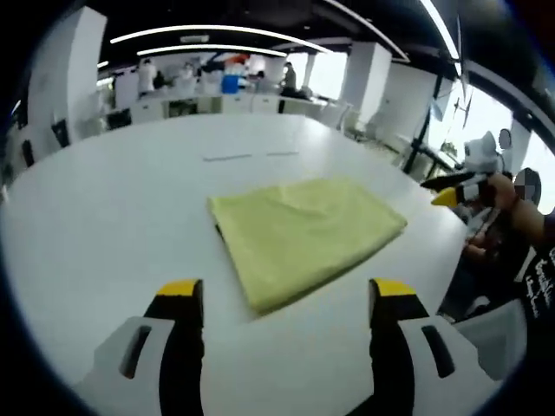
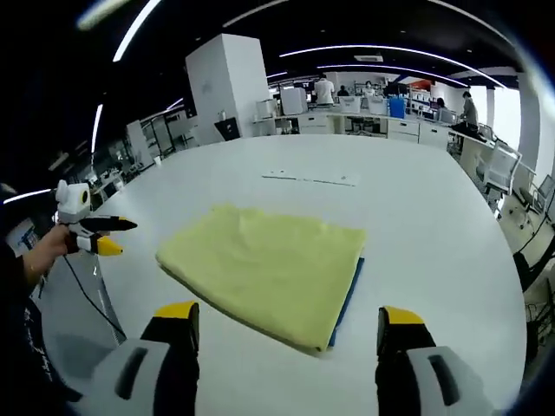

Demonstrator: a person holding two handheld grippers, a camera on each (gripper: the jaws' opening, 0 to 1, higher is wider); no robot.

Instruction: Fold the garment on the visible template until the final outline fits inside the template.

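Note:
A yellow garment [image 1: 303,238] lies folded into a rough rectangle on the white table [image 1: 104,217]. In the right gripper view the garment [image 2: 264,269] covers a blue template [image 2: 351,293], of which a thin strip shows along its right side. My left gripper [image 1: 286,295] hovers open just short of the garment's near corner, holding nothing. My right gripper [image 2: 288,316] is also open, close to the garment's near edge. Each gripper appears in the other's view, held by a hand off the table's side: the right gripper [image 1: 460,195] and the left gripper [image 2: 91,234].
Thin strips [image 2: 312,178] lie on the table beyond the garment. A cable [image 2: 95,303] hangs by the table edge at the left. Office desks, a white pillar [image 2: 230,87], chairs [image 2: 499,173] and distant people surround the table.

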